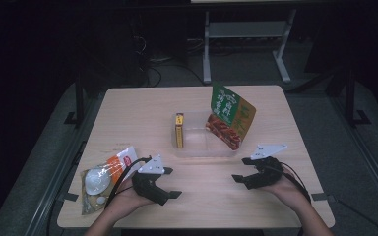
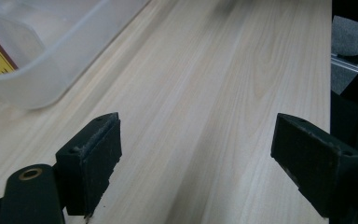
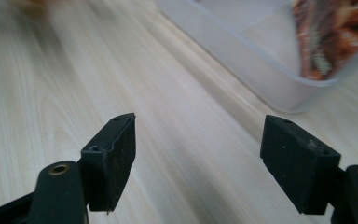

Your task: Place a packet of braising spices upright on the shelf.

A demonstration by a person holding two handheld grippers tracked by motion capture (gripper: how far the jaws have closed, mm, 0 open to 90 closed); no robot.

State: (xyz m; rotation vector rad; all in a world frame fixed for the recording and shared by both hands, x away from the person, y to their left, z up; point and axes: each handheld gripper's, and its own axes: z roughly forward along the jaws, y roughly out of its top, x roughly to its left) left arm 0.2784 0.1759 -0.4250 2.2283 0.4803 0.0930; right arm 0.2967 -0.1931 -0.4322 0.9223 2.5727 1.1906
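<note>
The left gripper [image 1: 172, 182] is hovering with jaws apart, holding nothing, near the front of the bin [image 1: 195, 147]. The right gripper [image 1: 241, 170] is also spread wide and holding nothing, just beside the bin's front right corner. The pouch [image 1: 102, 177] is lying left of the bin.

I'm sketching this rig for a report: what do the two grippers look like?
Both the left gripper and right gripper are black, each with two blocky, flat-faced jaws, brass-coloured pivot rings, a pale grey three-cornered plate on top and a black cable trailing back. The forearms show no sleeves.
</note>
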